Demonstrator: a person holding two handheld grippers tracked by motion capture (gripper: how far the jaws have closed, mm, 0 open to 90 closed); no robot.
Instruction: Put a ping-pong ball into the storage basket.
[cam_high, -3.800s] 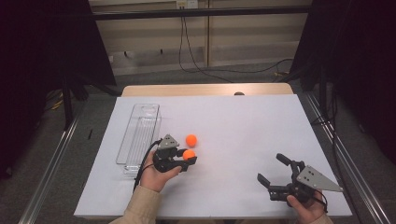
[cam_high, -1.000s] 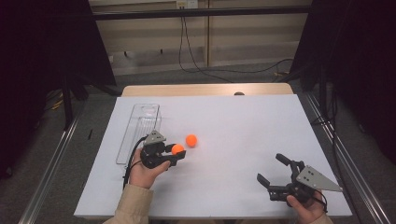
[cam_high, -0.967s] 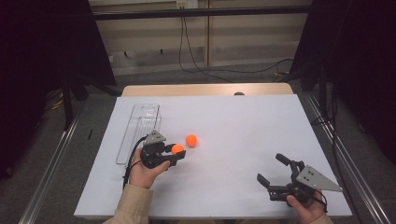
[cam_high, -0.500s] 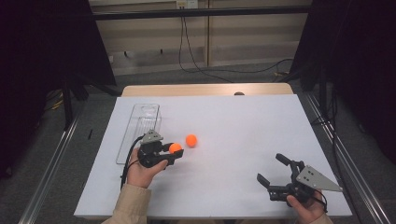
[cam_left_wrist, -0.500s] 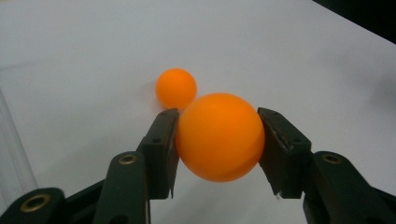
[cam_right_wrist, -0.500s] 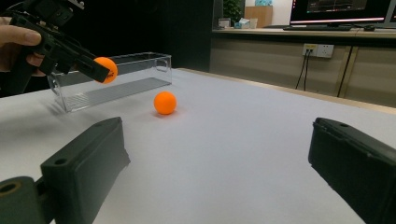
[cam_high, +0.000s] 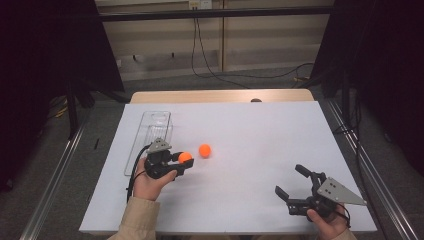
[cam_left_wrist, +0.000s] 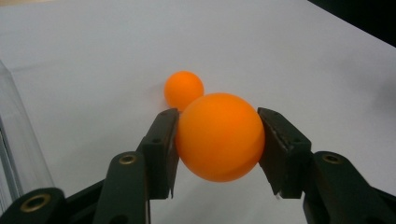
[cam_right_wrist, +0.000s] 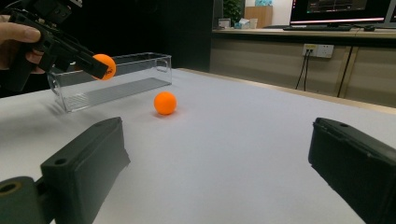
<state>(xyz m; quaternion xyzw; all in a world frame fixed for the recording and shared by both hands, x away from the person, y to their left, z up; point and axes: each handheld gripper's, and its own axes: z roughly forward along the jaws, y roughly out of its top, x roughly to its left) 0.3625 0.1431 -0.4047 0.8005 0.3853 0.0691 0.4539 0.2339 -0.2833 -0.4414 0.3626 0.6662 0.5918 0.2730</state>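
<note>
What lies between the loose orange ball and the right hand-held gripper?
Nothing: in the high view, bare white table separates the loose orange ball from the right hand-held gripper.

Lab or office test bay: white-covered table (cam_high: 250, 130) framed by black curtains (cam_high: 50, 60), wall sockets (cam_right_wrist: 316, 50) with trailing cables (cam_high: 210, 55), lit monitors (cam_right_wrist: 345, 9) seen on a rear desk (cam_right_wrist: 303, 33).

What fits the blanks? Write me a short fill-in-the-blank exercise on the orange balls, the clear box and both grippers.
1. The left gripper is shut on a round ball of ____ colour.
2. The second orange ball lies on the ____ table cover.
3. The clear plastic box contains ____ balls.
4. The right gripper's jaws stand ____.

Missing words: orange; white; no; open
</note>
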